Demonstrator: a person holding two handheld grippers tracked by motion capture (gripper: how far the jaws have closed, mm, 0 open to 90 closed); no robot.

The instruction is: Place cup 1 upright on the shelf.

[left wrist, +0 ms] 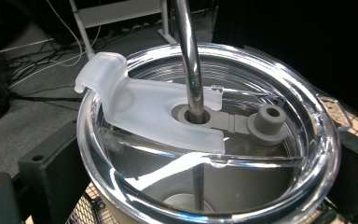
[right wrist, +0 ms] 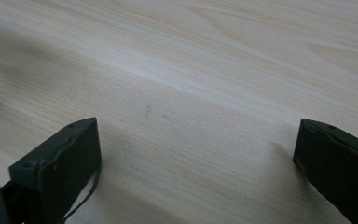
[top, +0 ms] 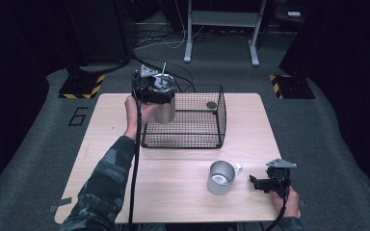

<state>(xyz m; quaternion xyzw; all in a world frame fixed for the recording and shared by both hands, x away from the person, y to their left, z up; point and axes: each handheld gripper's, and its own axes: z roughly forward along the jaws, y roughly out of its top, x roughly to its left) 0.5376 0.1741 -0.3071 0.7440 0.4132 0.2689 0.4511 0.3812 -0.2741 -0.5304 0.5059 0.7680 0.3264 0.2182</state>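
- Tumbler (top: 164, 109), a steel cup with a clear lid (left wrist: 223, 154) and a metal straw (left wrist: 189, 56), hangs at the near left corner of the wire basket (top: 207, 139), held above the counter (top: 173, 187).
- Left tongs (top: 155, 89) are closed on the tumbler, a black jaw pressed against each side of its rim in the left gripper view.
- A frosted flap (left wrist: 140, 105) lies across the lid beside the straw hole.
- Right tongs (top: 256, 184) rest near the counter's front right, jaws spread wide and holding nothing, with bare wood between them.
- A metal mug (top: 220, 177) stands just beside the right tongs, apart from them.
- A small dark disc (top: 211, 105) lies inside the basket, at its far right.
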